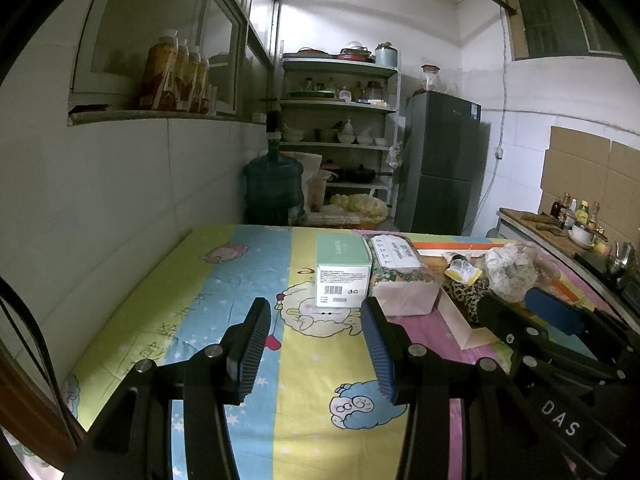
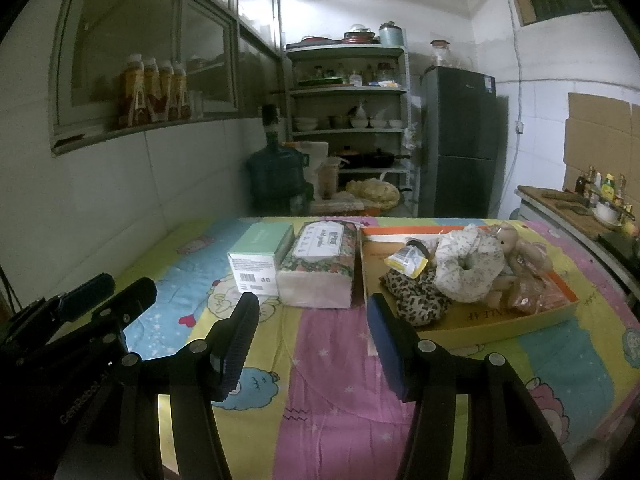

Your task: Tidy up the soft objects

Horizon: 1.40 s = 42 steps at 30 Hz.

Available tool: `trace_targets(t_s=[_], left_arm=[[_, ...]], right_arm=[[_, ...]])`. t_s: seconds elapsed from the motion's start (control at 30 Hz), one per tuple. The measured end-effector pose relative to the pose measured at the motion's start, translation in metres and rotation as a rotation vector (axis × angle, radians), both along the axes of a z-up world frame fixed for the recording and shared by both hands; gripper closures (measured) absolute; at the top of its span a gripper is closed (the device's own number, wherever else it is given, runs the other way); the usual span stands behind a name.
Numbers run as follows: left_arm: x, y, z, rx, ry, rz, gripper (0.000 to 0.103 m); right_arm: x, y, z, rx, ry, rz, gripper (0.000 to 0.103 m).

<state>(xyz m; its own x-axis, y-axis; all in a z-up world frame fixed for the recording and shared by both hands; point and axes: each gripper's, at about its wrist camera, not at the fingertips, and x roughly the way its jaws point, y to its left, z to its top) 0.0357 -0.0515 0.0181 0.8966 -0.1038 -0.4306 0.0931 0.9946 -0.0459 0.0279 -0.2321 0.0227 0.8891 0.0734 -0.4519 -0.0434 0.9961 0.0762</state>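
A shallow orange-edged cardboard tray (image 2: 472,318) on the right of the table holds soft things: a leopard-print fabric piece (image 2: 420,302), a pale floral scrunchie (image 2: 468,268), a small teddy bear (image 2: 516,248) and a yellow-labelled packet (image 2: 408,262). The tray also shows in the left wrist view (image 1: 472,334). A floral tissue pack (image 2: 324,270) and a mint-green box (image 2: 260,256) lie left of the tray. My right gripper (image 2: 312,314) is open and empty, just in front of the tissue pack. My left gripper (image 1: 316,322) is open and empty, in front of the mint-green box (image 1: 342,270).
The table is covered by a cartoon-print cloth (image 2: 332,364). A wall runs along the left. Behind the table stand a water jug (image 2: 276,174), a shelf rack (image 2: 348,120) and a fridge (image 2: 460,140). A counter with bottles (image 2: 600,192) is on the right.
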Motion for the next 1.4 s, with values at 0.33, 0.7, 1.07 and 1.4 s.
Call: trace_targets(t_s=[0.33,0.7,1.07,1.4], left_arm=[[-0.0001,0.0001,0.0004,0.002,0.002,-0.002,0.056],[-0.0049,0.0016,-0.0006,0.003,0.004,-0.004,0.056],[-0.0074,0.0025,-0.0012,0.004,0.005,-0.002,0.056],[-0.0071,0.0026,-0.0008,0.005,0.006,-0.003,0.056]], right_arm=[[-0.0016,-0.0024,-0.0025,-0.022,-0.006,-0.026,0.045],[-0.0027,-0.0023,-0.0030,-0.050,-0.007,-0.044,0.045],[-0.0027,-0.0017,-0.0031,-0.049,-0.006,-0.042,0.045],[-0.0025,-0.0013,-0.0028,-0.048,-0.007,-0.043,0.045]])
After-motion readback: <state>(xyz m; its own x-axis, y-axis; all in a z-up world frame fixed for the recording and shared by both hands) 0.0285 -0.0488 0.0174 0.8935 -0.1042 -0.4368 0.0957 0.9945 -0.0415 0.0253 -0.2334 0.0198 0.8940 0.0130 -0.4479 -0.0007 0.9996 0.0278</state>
